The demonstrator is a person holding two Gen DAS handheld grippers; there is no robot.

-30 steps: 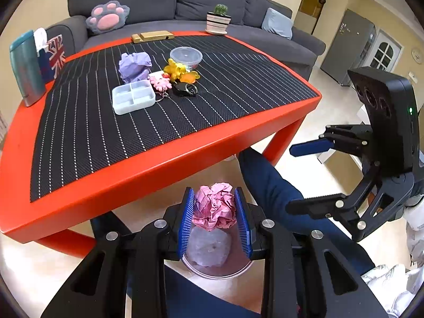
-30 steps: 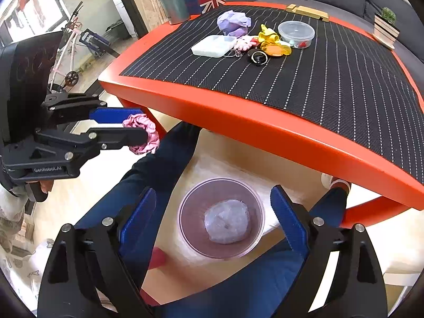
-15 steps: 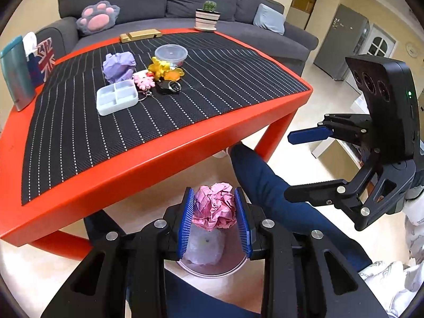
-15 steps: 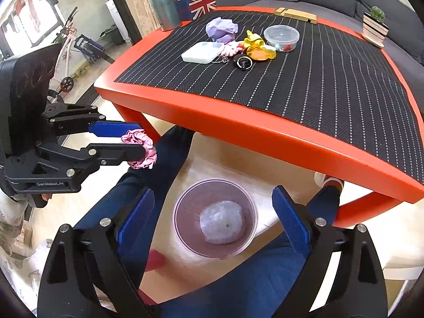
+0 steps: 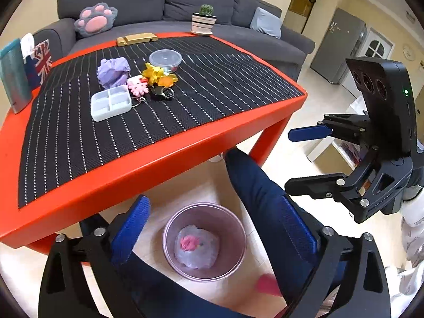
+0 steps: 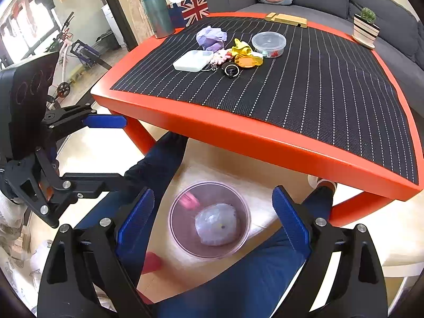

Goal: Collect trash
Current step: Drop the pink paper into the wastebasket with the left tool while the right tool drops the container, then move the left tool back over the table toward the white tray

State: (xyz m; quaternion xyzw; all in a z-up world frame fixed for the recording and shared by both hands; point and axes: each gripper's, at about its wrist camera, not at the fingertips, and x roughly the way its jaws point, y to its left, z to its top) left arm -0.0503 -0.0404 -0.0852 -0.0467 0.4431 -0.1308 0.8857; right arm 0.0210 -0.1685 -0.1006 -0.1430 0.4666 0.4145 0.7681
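My left gripper (image 5: 214, 225) is open and empty above the round pink trash bin (image 5: 169, 249) on the floor. The crumpled pink paper ball (image 5: 189, 242) lies inside the bin on a pale crumpled wad; in the right wrist view it (image 6: 189, 201) is a blurred pink streak inside the bin (image 6: 243, 235). My right gripper (image 6: 214, 217) is open and empty over the same bin. A crumpled purple paper ball (image 5: 114, 71) sits on the red table (image 5: 159, 169), also in the right wrist view (image 6: 210, 37).
On the table's black mat are a white compartment box (image 5: 110, 103), key rings and toys (image 5: 156, 82), a lidded clear tub (image 5: 165, 59), a teal flask (image 6: 156, 13), a tissue box and a potted cactus (image 5: 204, 22). The person's blue-trousered legs (image 5: 265, 198) flank the bin.
My left gripper opened and let go of the pink paper ball, which dropped into the bin. The right gripper stayed open above the bin.
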